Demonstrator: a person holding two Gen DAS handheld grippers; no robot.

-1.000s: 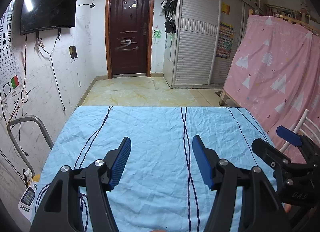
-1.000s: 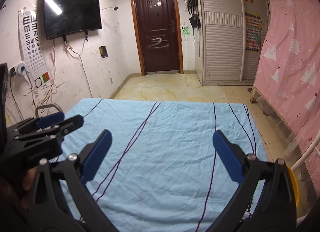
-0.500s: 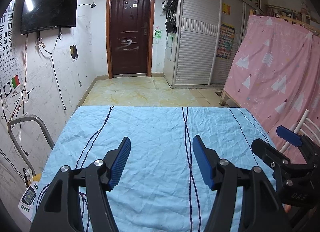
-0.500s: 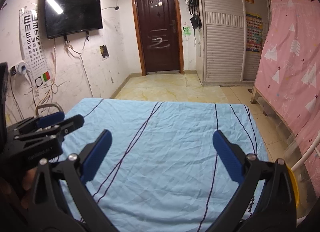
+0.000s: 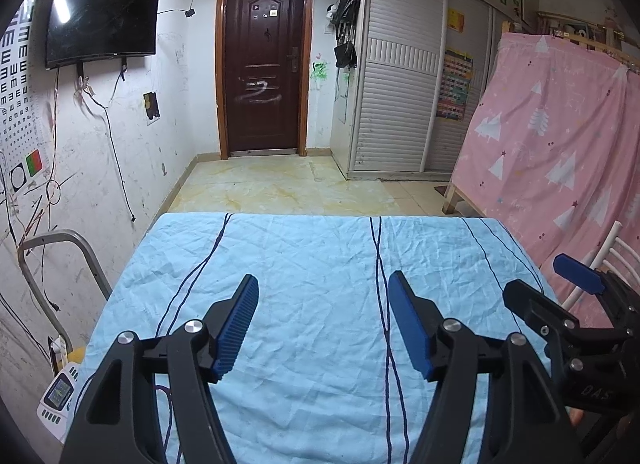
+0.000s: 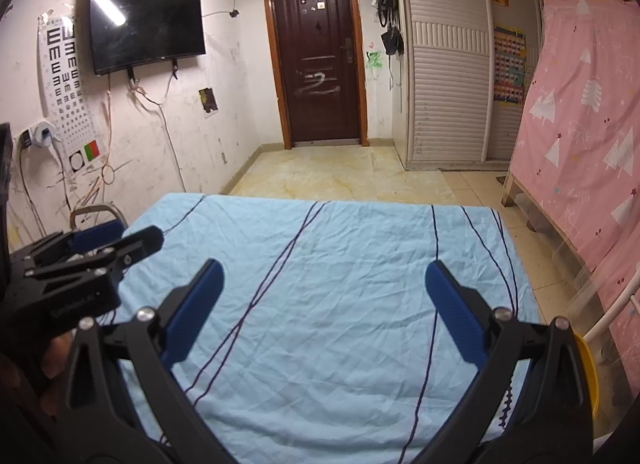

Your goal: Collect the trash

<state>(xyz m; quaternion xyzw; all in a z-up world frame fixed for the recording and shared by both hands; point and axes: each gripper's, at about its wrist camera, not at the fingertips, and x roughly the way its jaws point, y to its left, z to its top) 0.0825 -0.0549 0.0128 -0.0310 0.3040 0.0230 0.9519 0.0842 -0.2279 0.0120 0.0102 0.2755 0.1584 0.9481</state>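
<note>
While both grippers hang low over the near end of the table, nothing sits between either pair of blue pads. Left gripper [image 5: 323, 320] first: jaws parted and opening a touch wider right now, only wrinkled cloth showing through the gap. Right gripper [image 6: 320, 300] is spread much wider, empty as well, its pads well apart above the cloth. Each one peeks into the other's view, side by side. Under them, the light blue tablecloth [image 5: 312, 264] runs away from us, creased, crossed by thin dark lines, and no trash shows anywhere on it, so where the trash is cannot be told from these views. Off the left edge, a metal chair frame [image 5: 60, 248] against the scuffed wall; off the right edge, a pink tree-print sheet [image 6: 592, 112]. Beyond the table, yellowish floor tiles [image 5: 280, 188], then the dark wooden door [image 6: 318, 56] at the far end, a wall-mounted TV [image 6: 146, 20] to its left, white slatted wardrobe doors [image 5: 400, 96] to its right.
</note>
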